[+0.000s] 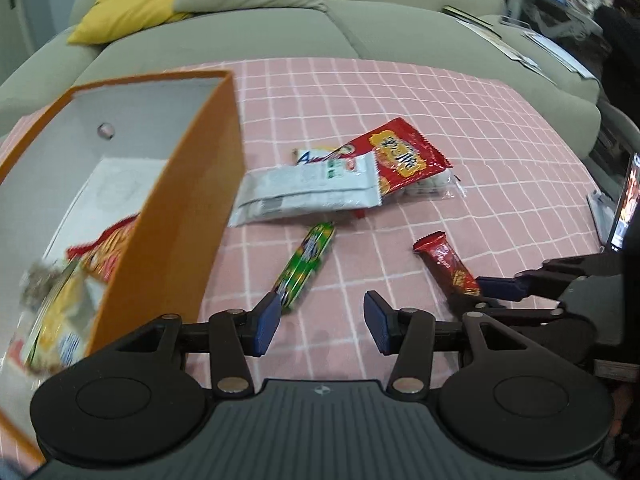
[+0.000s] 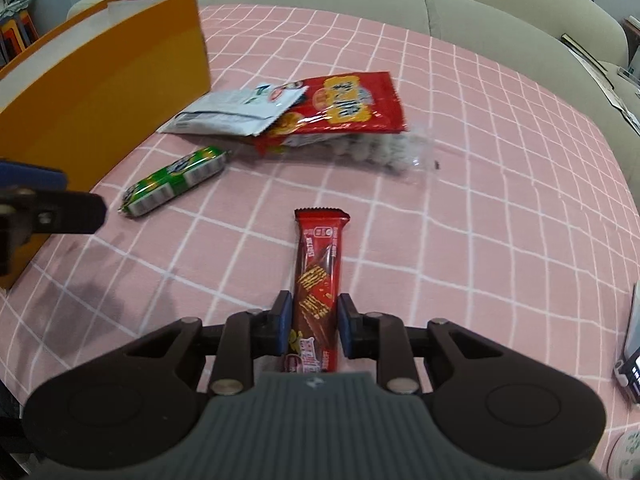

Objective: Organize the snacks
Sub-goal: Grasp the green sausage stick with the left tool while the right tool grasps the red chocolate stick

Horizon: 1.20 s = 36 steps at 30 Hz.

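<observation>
A: The pink checked counter (image 2: 500, 200) carries everything, with a grey sofa (image 1: 360, 28) behind its far edge. The orange box (image 1: 188, 216) stands at the left edge and already holds several packets; how many is too blurred to count.

B: And outside the box?

A: Five, as far as can be counted. Near the middle lies one red bag (image 2: 352, 104), with one white pouch (image 2: 236, 116) overlapping it and one clear packet (image 2: 380, 150) partly under it. The left view hints at another white wrapper beneath, though that is uncertain. Nearer the front edge lie one green roll (image 2: 176, 180) and one red wafer bar (image 2: 318, 276).

B: The tongs?

A: Two sets. The right tongs (image 2: 312, 328) straddle the wafer bar's near end, pads just beside or touching it; whether they truly pinch cannot be told. The left tongs (image 1: 320, 320) are spread and hold nothing, just beside the green roll.

B: What could go wrong?

A: Probably a grip so close to the bar's end lets it swing or slip on the way to the box. A hard squeeze might crush the wafer. The two tongs are near each other, so they could collide.
</observation>
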Tool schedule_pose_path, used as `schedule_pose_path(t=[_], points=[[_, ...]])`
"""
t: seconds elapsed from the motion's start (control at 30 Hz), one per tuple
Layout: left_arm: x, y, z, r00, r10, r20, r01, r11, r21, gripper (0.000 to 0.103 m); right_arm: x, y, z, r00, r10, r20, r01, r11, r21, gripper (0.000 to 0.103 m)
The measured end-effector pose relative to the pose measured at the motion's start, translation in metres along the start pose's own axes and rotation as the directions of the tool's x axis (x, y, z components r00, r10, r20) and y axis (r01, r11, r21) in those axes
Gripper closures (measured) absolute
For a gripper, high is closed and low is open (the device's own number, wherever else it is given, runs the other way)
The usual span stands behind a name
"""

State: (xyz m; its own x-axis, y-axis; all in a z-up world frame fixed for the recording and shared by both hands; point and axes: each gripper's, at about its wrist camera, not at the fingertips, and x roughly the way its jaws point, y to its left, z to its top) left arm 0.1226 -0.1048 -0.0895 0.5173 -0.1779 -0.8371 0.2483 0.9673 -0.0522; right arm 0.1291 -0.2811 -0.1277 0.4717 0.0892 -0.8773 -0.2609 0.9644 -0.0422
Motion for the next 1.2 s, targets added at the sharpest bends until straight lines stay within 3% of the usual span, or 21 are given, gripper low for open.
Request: schedule_pose_path(t=[0.13, 0.2, 0.3, 0.43, 0.87, 1.07, 1.2], points=[[0.022, -0.006, 0.008, 1.0, 0.02, -0.019, -0.019, 0.998, 0.058, 0.045, 0.001, -0.005, 0.002, 1.0, 0.014, 0.01, -0.015, 1.0, 0.012, 0.077], [0.032, -0.006, 0.01, 0.999, 0.034, -0.033, -0.031, 0.997, 0.077, 0.045, -0.003, -0.006, 0.002, 0.999, 0.027, 0.021, -0.028, 0.999, 0.032, 0.066], [0.036, -0.002, 0.011, 0.999, 0.028, -0.022, -0.026, 0.996, 0.082, 0.045, -0.009, -0.009, 0.0, 0.997, 0.058, 0.047, -0.062, 0.994, 0.086, 0.06], [0.039, -0.001, 0.013, 1.0, 0.014, 0.004, -0.014, 0.994, 0.106, 0.044, -0.011, -0.013, -0.003, 0.995, 0.066, 0.072, -0.077, 0.984, 0.158, 0.059], [0.078, 0.001, 0.023, 0.992, 0.055, -0.116, -0.039, 0.99, 0.137, 0.045, 0.007, -0.003, 0.001, 0.997, 0.044, 0.066, -0.056, 0.978, 0.202, 0.059], [0.079, 0.004, 0.025, 0.99, 0.038, -0.132, -0.024, 0.994, 0.108, 0.056, 0.016, 0.006, 0.004, 0.999, 0.006, 0.052, -0.014, 0.988, 0.151, 0.06], [0.076, 0.002, 0.023, 0.988, 0.043, -0.146, -0.028, 0.994, 0.105, 0.074, 0.016, 0.007, 0.003, 0.999, 0.0, 0.052, -0.008, 0.988, 0.153, 0.073]])
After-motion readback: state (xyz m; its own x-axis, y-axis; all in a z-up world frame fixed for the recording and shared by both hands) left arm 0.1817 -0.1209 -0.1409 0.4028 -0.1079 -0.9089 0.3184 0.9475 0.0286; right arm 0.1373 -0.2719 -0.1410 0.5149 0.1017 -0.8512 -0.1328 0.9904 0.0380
